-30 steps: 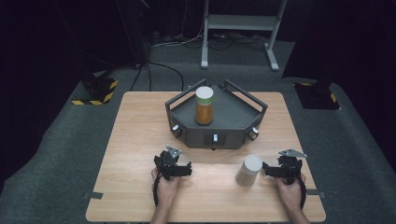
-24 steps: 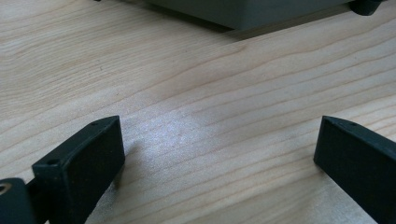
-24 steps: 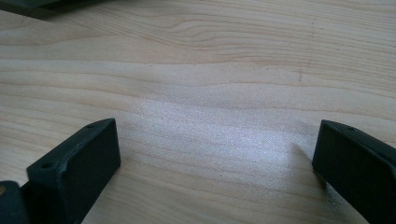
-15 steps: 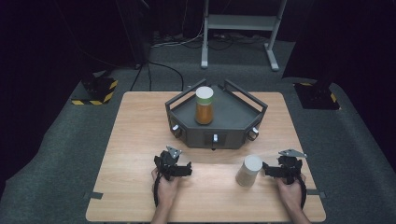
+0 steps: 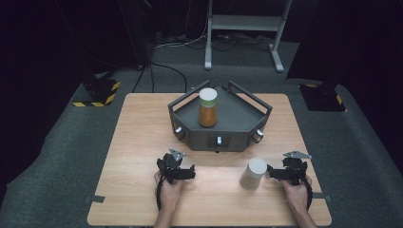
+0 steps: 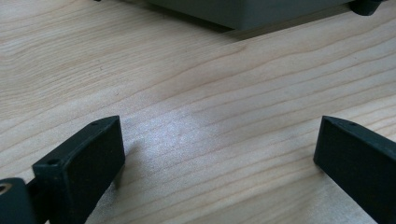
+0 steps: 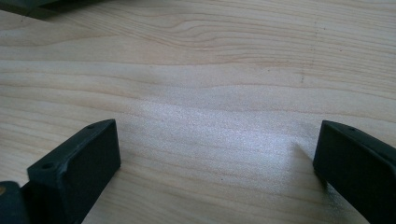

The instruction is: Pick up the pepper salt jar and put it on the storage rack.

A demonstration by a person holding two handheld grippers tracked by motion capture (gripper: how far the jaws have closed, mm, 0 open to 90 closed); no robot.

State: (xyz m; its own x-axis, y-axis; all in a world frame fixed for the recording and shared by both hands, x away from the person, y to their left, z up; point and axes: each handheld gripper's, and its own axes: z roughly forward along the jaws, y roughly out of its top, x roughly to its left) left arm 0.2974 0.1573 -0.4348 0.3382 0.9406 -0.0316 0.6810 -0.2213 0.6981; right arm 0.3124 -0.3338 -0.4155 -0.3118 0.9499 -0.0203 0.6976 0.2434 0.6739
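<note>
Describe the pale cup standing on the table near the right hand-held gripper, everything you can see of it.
The pale cup is a small, plain, off-white cylinder with a rounded lighter top, so it may be capped or upturned; the high view is too coarse to tell. Its material looks like matte plastic or paper. It stands upright on the wooden table, in front of the dark tray and apart from it. The right hand-held gripper sits just beside it with jaws open; whether they touch is unclear.

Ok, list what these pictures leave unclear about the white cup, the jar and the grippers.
- White cup, high view: too small to tell whether it is open-topped or capped.
- Jar, high view: its base is hidden behind the grey tray wall.
- Tray, left gripper view: cut off by the top edge.
- Right gripper, high view: its gap to the cup is too small to judge.
</note>
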